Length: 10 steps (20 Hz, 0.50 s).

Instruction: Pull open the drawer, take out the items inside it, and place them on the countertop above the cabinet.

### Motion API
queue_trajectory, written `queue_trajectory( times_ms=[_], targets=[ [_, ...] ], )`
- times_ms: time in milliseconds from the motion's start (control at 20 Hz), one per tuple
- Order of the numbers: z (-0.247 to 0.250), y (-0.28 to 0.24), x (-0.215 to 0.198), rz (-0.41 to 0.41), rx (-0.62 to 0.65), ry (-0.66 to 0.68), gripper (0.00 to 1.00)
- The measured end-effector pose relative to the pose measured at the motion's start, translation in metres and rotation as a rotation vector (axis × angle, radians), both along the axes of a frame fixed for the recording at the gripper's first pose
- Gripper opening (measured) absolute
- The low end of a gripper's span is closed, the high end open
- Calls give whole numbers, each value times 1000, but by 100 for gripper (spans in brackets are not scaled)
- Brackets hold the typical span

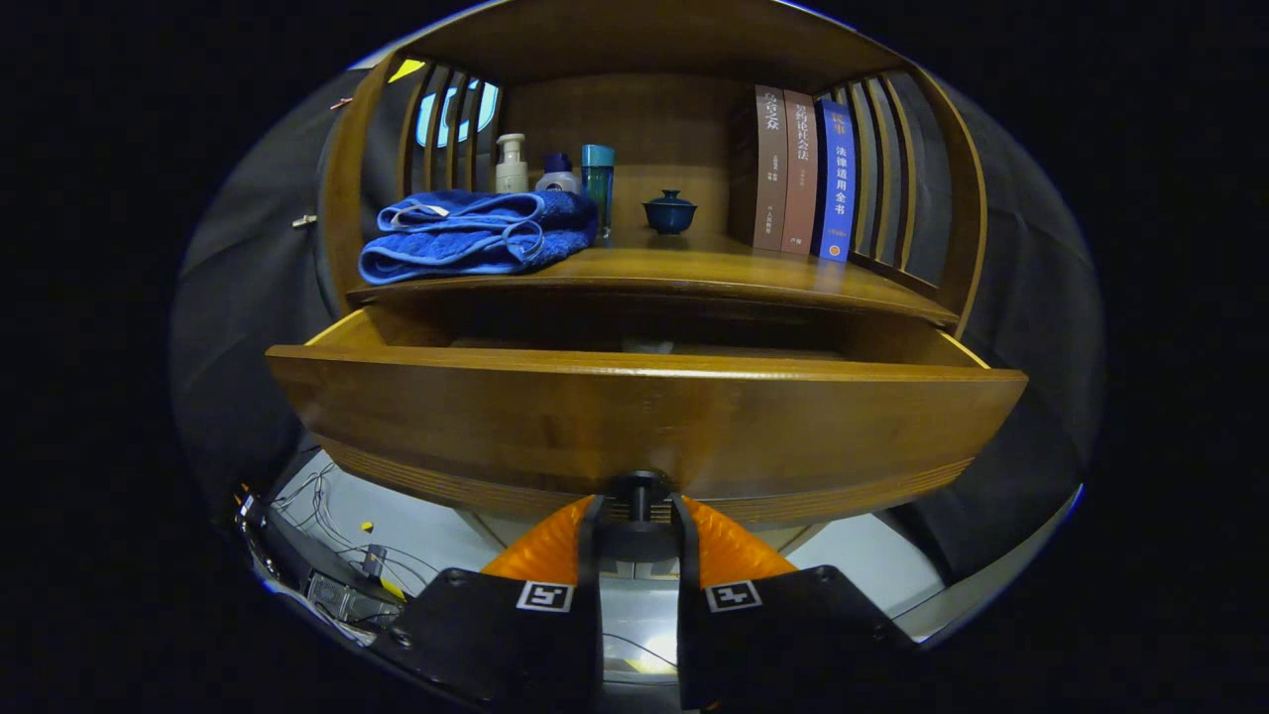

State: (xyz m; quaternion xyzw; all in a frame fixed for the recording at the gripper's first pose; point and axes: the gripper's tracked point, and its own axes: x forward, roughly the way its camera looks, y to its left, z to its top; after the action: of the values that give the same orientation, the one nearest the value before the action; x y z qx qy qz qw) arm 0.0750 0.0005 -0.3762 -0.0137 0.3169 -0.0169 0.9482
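Gripper (639, 508): both fingers are pressed on the dark knob (639, 491) at the drawer front's lower edge.
Drawer (644, 416): pulled out, at 12 o'clock from the fingers.
Items: something pale (649, 345) shows just behind the front panel; I cannot tell what it is.
Countertop (694, 268): a folded blue towel (476, 236) at 11 o'clock, a lidded cup (669, 211) in the middle, books (803, 171) at 1 o'clock.
Risk: pulling further may draw the drawer off its support; placing an item carelessly may knock over the cup.

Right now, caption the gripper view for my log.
Gripper shut on the knob of the pulled-out drawer below the countertop.
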Motion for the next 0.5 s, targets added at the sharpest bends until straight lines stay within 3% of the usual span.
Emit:
queue_trajectory(
  times_ms=[500],
  targets=[
    [5, 2, -57, -5, 5, 19, 33]
  ],
)
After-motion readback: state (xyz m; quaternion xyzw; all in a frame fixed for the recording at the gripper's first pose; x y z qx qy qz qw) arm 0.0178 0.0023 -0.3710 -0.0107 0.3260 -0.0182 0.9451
